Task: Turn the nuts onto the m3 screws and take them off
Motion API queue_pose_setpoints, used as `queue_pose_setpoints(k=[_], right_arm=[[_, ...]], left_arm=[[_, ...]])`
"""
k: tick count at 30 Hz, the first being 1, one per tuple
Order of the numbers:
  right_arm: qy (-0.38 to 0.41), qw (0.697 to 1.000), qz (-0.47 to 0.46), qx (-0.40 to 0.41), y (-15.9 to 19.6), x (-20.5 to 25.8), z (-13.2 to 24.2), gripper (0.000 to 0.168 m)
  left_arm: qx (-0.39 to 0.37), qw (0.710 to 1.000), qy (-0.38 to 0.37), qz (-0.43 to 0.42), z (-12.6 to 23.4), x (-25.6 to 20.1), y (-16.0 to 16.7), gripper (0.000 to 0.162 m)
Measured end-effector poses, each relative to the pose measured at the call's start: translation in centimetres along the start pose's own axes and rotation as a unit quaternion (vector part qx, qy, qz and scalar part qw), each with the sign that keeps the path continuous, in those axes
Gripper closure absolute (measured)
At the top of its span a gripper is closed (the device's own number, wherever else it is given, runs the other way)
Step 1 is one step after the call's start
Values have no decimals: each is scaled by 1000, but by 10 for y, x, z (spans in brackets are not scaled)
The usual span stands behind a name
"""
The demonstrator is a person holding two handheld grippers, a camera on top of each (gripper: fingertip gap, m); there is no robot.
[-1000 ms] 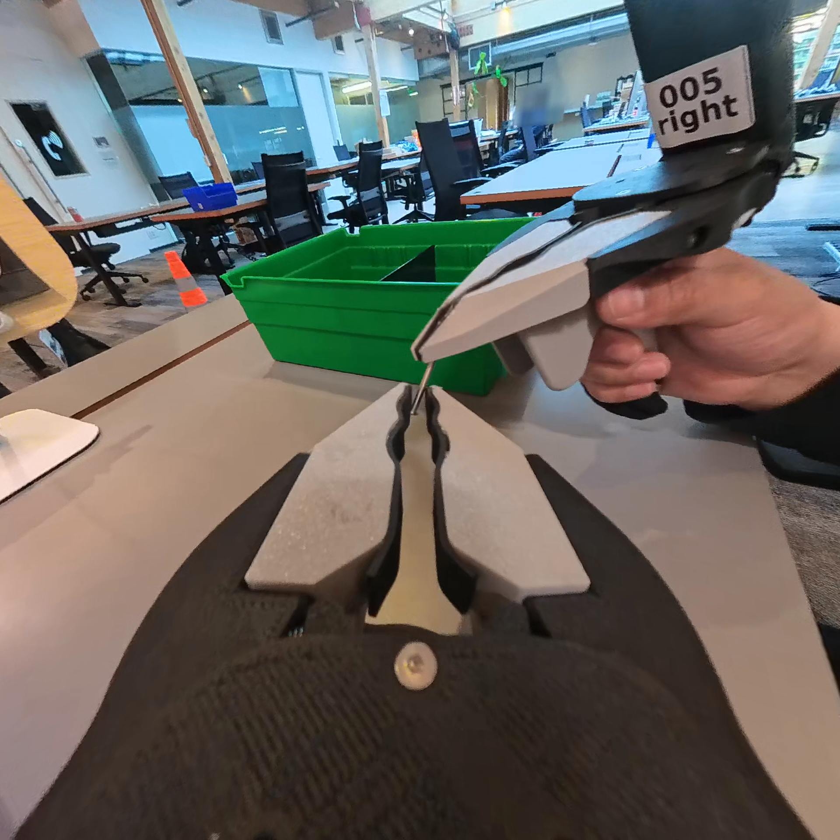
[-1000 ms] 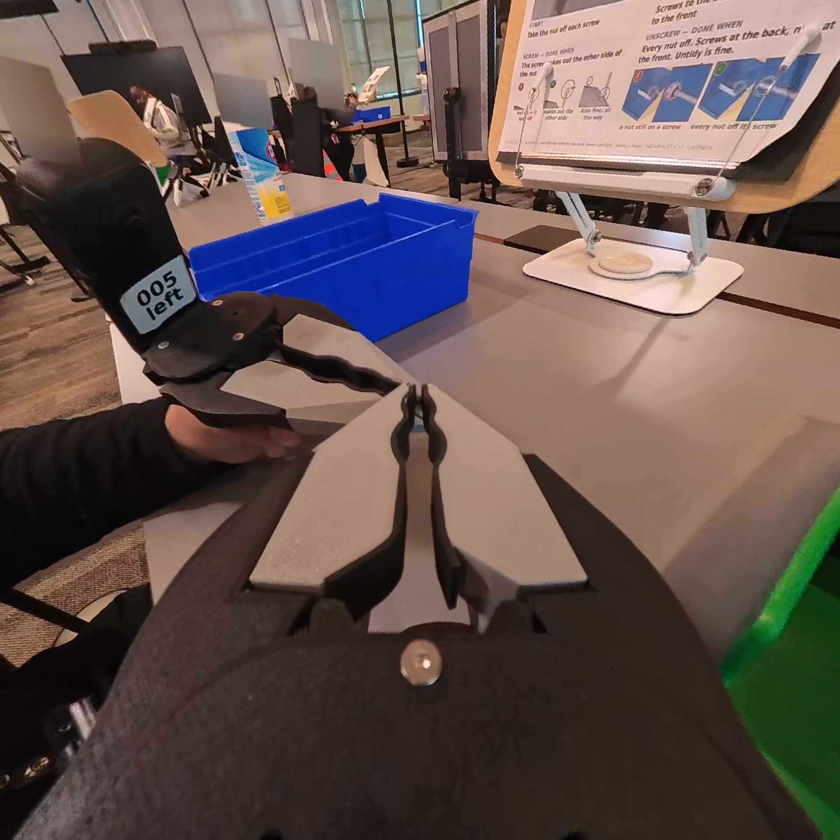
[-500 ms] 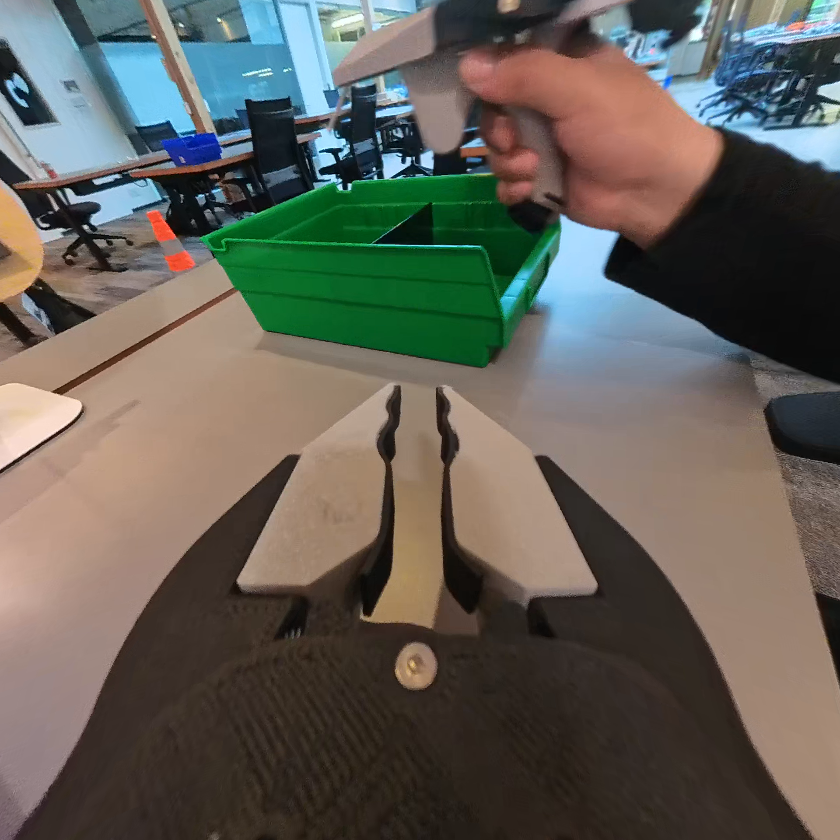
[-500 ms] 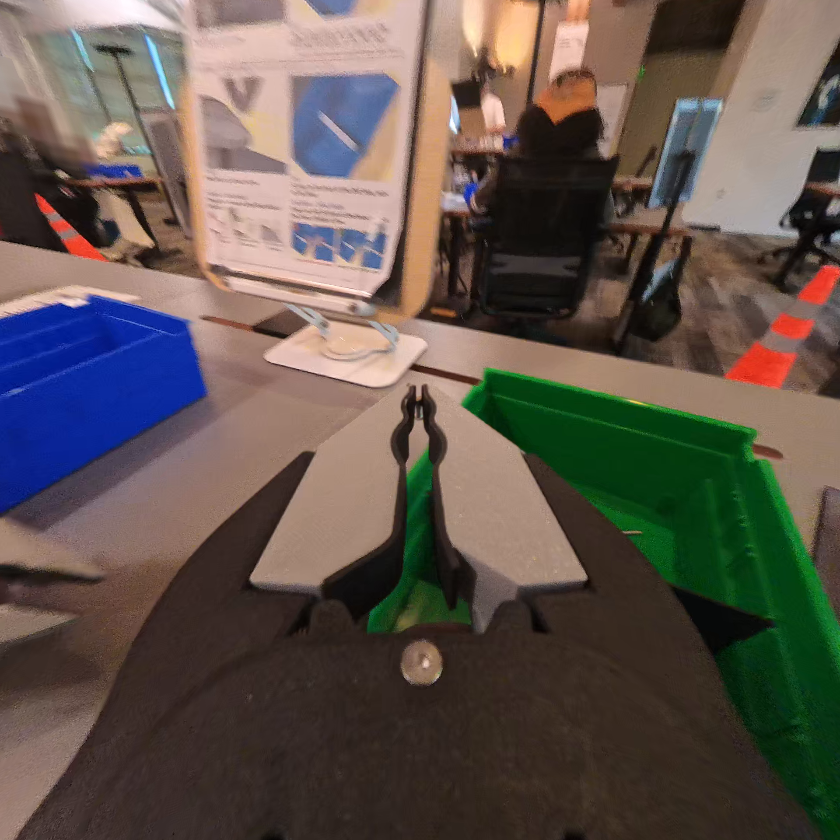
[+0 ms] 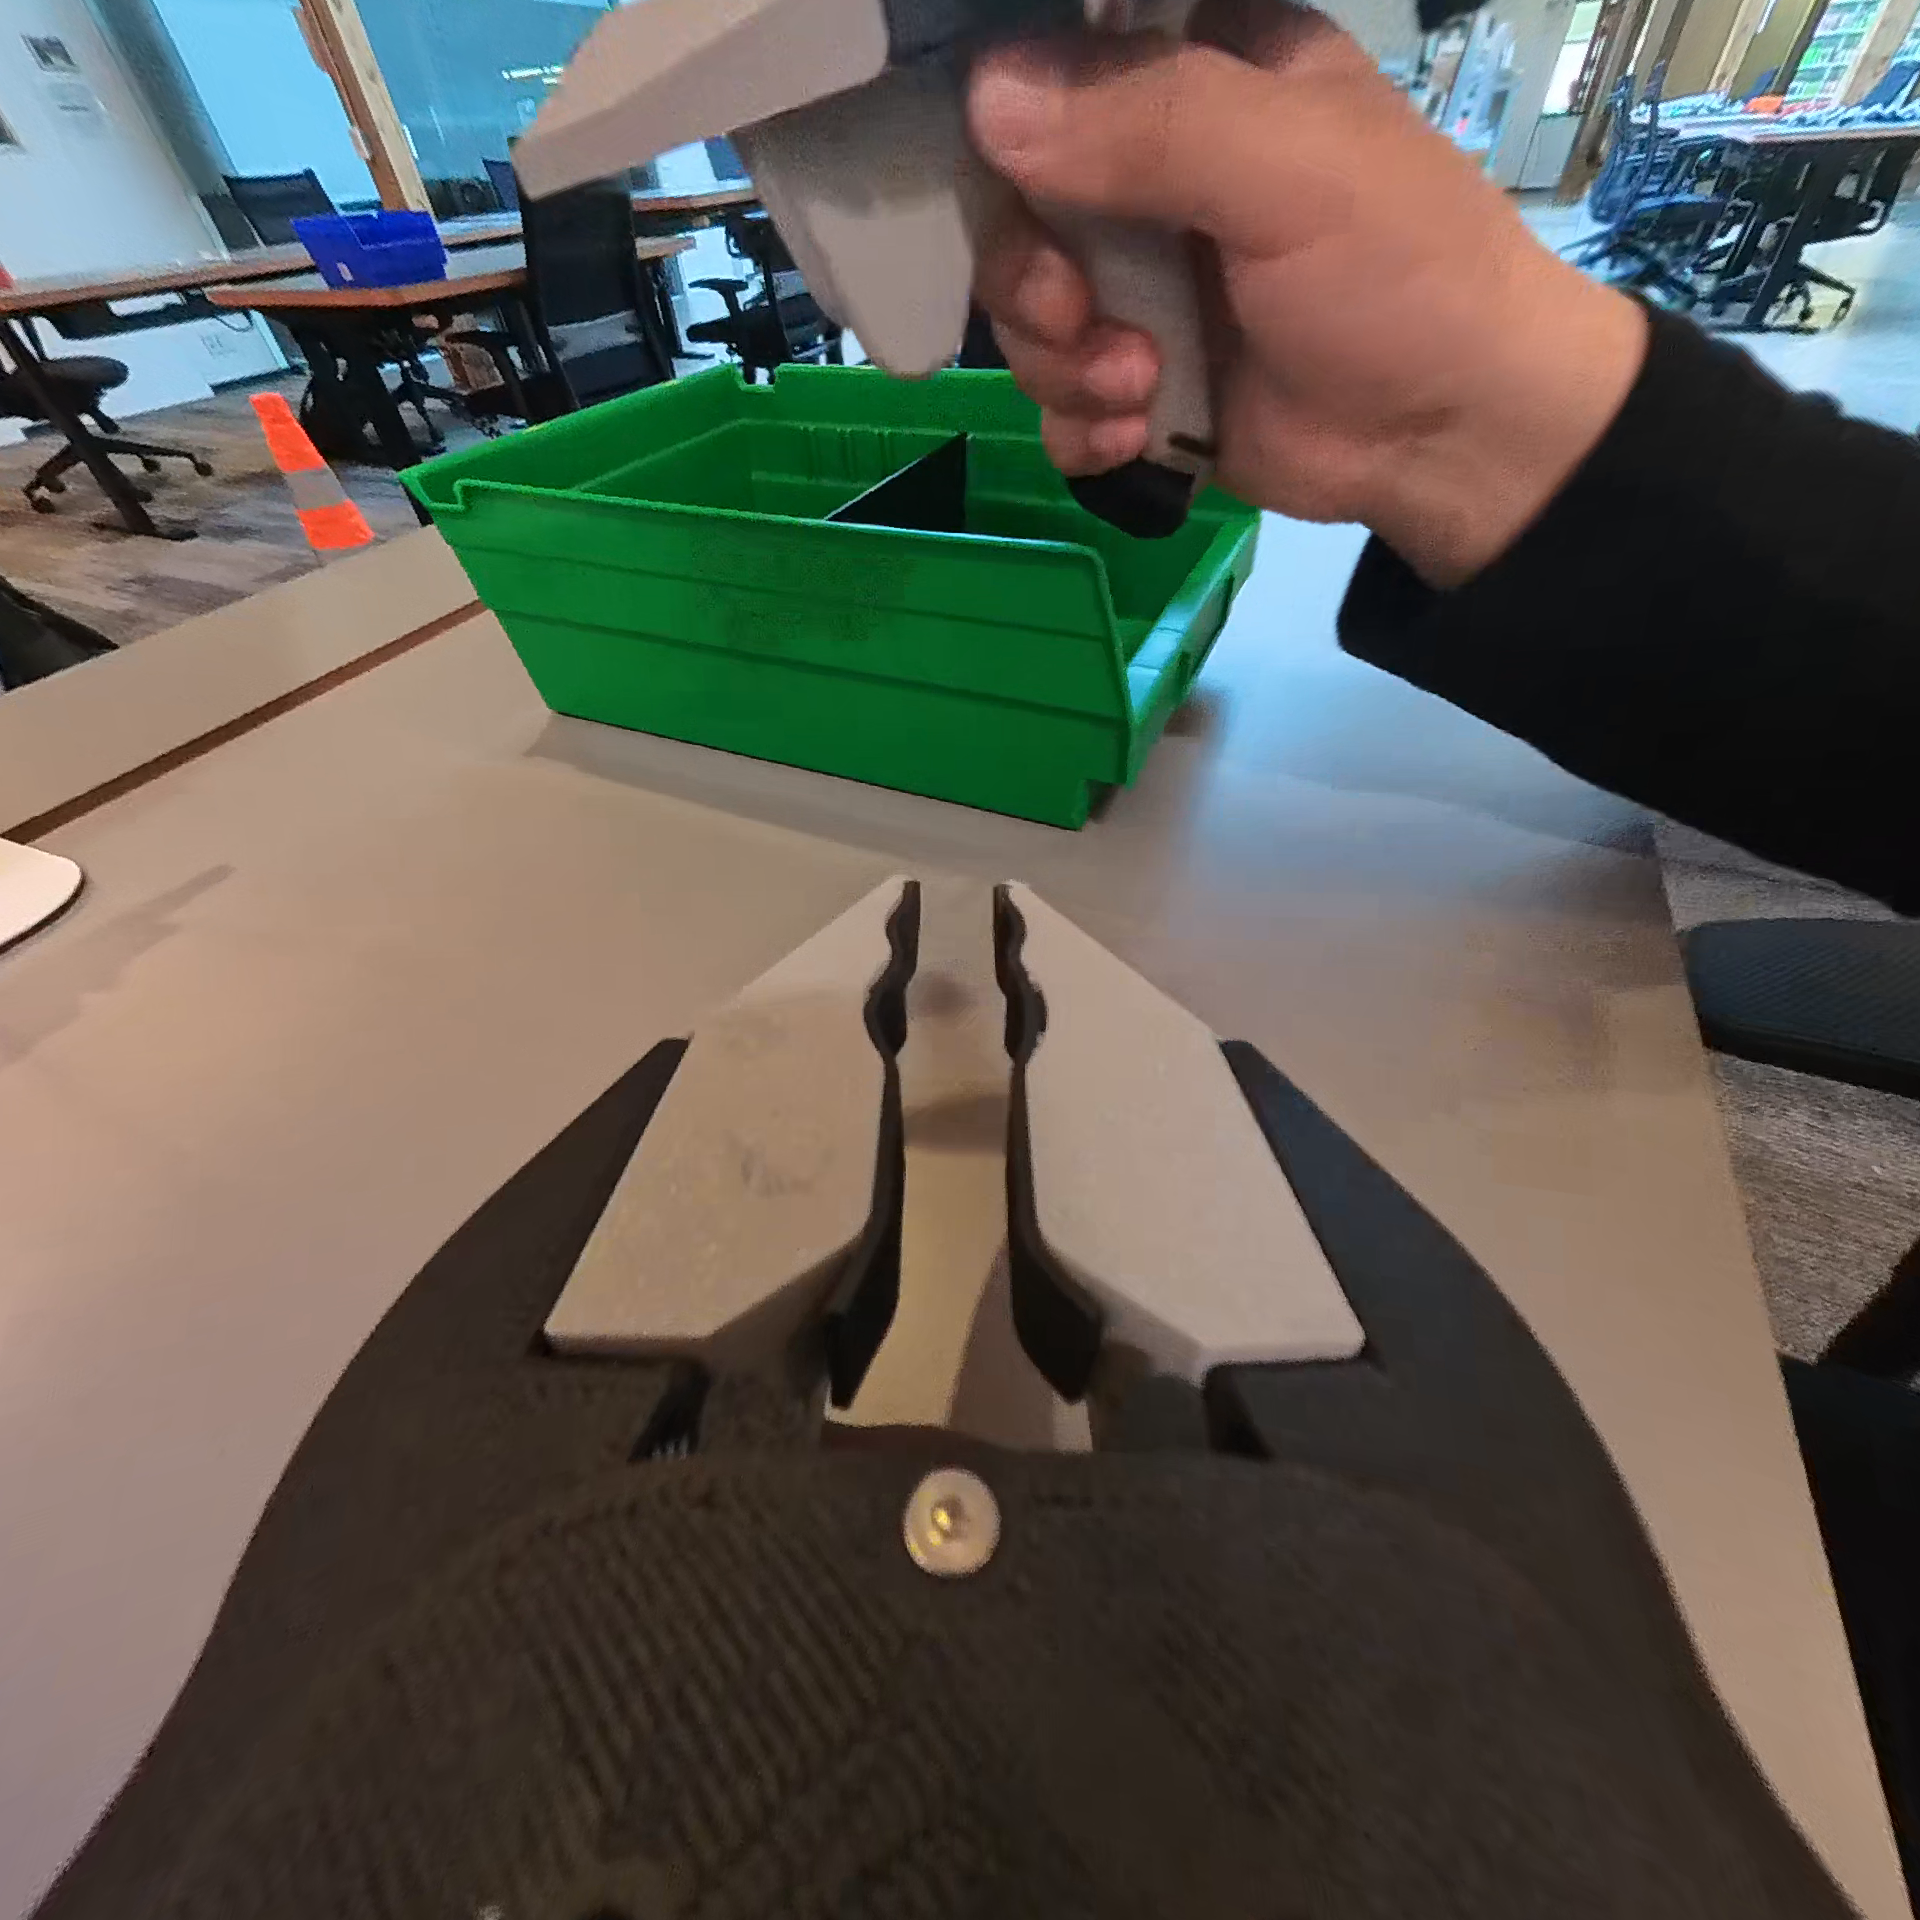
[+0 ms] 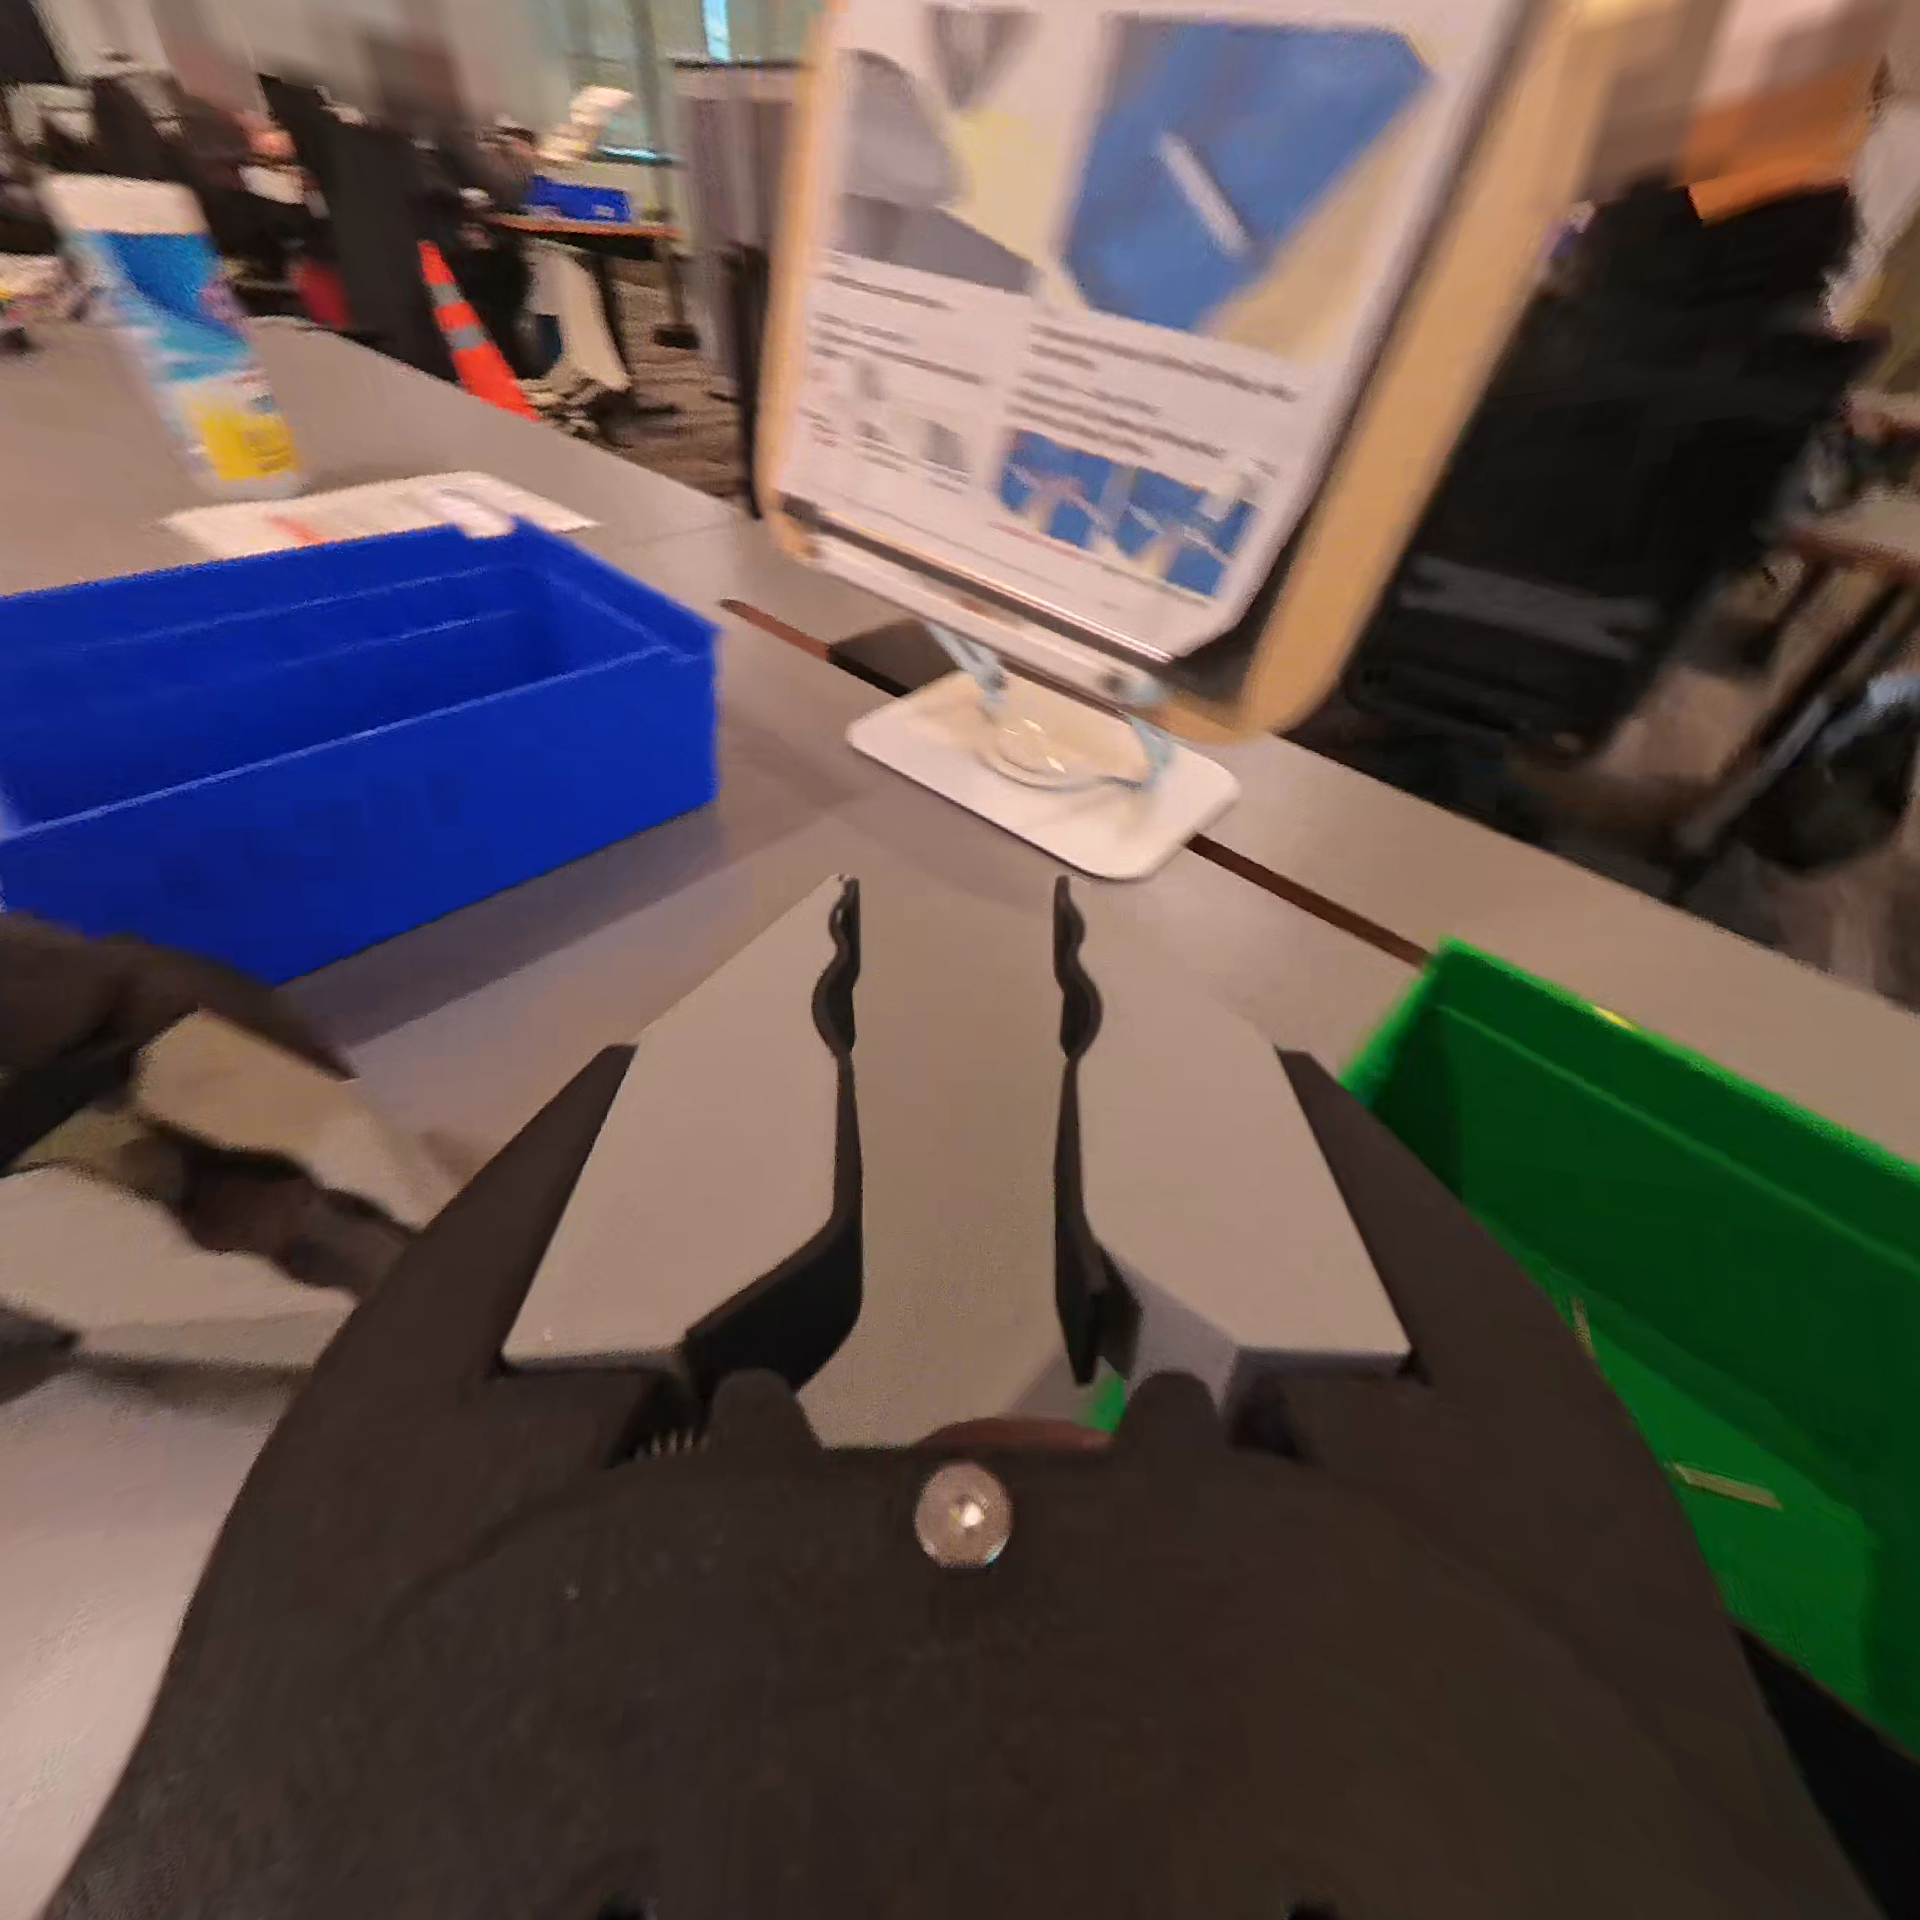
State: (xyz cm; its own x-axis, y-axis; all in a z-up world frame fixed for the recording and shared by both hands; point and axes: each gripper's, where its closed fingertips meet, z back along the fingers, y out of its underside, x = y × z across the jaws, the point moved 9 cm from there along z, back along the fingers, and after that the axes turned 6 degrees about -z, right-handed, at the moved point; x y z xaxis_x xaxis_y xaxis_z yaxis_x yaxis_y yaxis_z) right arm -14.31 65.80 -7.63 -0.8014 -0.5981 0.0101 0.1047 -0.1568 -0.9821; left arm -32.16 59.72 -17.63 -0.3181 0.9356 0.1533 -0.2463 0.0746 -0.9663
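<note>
In the left wrist view, the left hand-held gripper [image 5: 956, 894] is seen low over the grey counter [image 5: 416, 935] with its jaws parted by a narrow gap and nothing held between them. A green bin [image 5: 810, 644] is set on the counter ahead, split by a black divider [image 5: 914, 488] into compartments; what lies inside them cannot be made out from this angle. The right hand-held gripper [image 5: 530, 177] is carried above the bin by a hand [image 5: 1299, 312] in a dark sleeve; its tips are blurred and cut off at the frame edge. In the right wrist view, the right hand-held gripper [image 6: 954, 894] is shown released, its jaws spread wide and empty. A blue bin [image 6: 343, 790] is placed on the counter to the left, and nothing can be seen in the part of its interior that shows. The green bin [image 6: 1662, 1174] is found at the right edge, and a small pale metal piece, probably a screw [image 6: 1720, 1494], lies on its floor. A stand [image 6: 1049, 779] holding a printed sheet is set beyond the fingertips, and a blurred canister [image 6: 177, 332] stands behind the blue bin. No nut can be made out in either view.
</note>
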Motion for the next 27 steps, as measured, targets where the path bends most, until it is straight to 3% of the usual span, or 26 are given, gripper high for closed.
queue_pose_setpoints(k=[4,8,13,21,27], right_arm=[[-56,996,63,9,19,55,-7,132],[-109,992,38,41,52,81,-25,126],[-110,990,68,54,75,84,-39,119],[-130,988,51,71,89,82,-43,117],[-116,986,109,58,95,92,-43,118]], left_arm=[[34,999,13,1,9,-2,5,146],[63,998,23,-1,34,-1,14,133],[38,999,5,7,59,1,17,123],[77,997,-3,-18,46,-1,19,106],[75,996,-30,-31,49,2,19,101]])
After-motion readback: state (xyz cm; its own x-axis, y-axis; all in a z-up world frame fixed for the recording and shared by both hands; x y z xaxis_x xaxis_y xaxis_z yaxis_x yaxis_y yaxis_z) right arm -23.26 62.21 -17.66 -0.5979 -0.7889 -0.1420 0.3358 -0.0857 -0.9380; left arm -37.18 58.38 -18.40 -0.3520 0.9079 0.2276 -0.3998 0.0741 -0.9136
